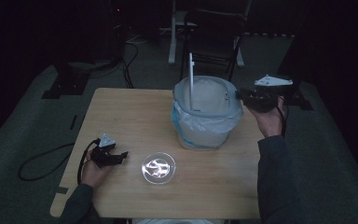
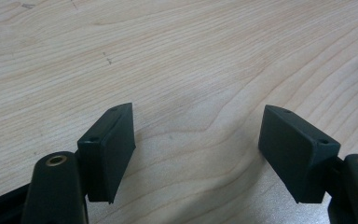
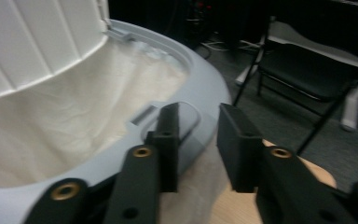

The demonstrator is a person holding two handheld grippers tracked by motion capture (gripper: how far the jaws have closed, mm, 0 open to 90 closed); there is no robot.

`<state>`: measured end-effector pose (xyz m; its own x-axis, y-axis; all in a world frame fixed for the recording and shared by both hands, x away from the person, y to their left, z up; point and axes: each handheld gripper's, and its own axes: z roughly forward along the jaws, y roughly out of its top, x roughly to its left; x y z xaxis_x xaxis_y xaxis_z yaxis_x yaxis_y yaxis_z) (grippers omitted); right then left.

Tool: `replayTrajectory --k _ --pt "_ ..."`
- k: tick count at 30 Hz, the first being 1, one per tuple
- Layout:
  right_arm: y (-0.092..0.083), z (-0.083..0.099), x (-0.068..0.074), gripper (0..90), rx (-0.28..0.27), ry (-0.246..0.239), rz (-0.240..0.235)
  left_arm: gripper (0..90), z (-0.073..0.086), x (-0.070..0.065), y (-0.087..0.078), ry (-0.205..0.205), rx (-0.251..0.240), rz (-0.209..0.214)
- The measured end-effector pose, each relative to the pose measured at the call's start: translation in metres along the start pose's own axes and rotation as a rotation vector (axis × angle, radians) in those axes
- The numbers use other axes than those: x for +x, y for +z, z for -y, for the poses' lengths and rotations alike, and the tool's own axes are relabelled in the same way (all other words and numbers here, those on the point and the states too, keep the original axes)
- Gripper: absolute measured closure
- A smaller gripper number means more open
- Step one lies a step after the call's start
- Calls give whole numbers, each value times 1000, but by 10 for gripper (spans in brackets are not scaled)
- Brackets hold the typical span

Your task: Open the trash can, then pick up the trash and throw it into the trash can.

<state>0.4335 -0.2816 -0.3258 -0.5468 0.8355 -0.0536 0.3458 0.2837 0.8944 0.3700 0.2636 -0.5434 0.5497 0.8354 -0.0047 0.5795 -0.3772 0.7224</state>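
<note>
Your right gripper (image 3: 196, 140) is at the bin (image 1: 205, 112) rim, right of centre in the high view: jaws partly spread and straddling the grey rim (image 3: 205, 93), one inside and one outside; can't tell if the pads touch it. White liner bag (image 3: 74, 126) hangs inside. Your left gripper (image 2: 196, 140) sits lower left on the table (image 2: 191, 56), jaws wide, holding nothing, just left of the glass dish (image 1: 158, 168).

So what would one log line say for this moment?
left hand-held gripper: open, on table | right hand-held gripper: open at bin rim | bowl: untouched
</note>
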Motion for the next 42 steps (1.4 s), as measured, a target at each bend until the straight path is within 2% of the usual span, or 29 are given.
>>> replayTrajectory --k 6,11,16,19,22,24,27,32,39,42 --pt "-10 12 -5 532 -16 15 79 278 0 -1 0 2 -1 -4" --pt "-24 27 -7 503 -48 28 121 278 0 -2 0 11 4 -11" --pt "-28 53 -9 489 -2 21 159 279 0 -2 0 10 3 -14" --pt "-24 70 -10 488 29 32 160 282 1 -2 0 12 2 -14" --pt "-18 82 -9 488 50 33 141 287 0 -3 -1 8 5 -19" --pt "-15 90 -7 488 59 24 120 340 0 -3 -2 5 8 -18" --pt "-8 102 -5 488 82 29 105 359 0 -1 -4 -9 6 -13" --pt "3 121 0 487 113 38 89 433 -2 -1 -11 -37 -25 34" --pt "20 148 10 484 173 20 80 500 -9 -11 -17 -16 -56 92" --pt "25 160 11 484 187 41 67 512 -14 -15 -20 -7 -70 114"
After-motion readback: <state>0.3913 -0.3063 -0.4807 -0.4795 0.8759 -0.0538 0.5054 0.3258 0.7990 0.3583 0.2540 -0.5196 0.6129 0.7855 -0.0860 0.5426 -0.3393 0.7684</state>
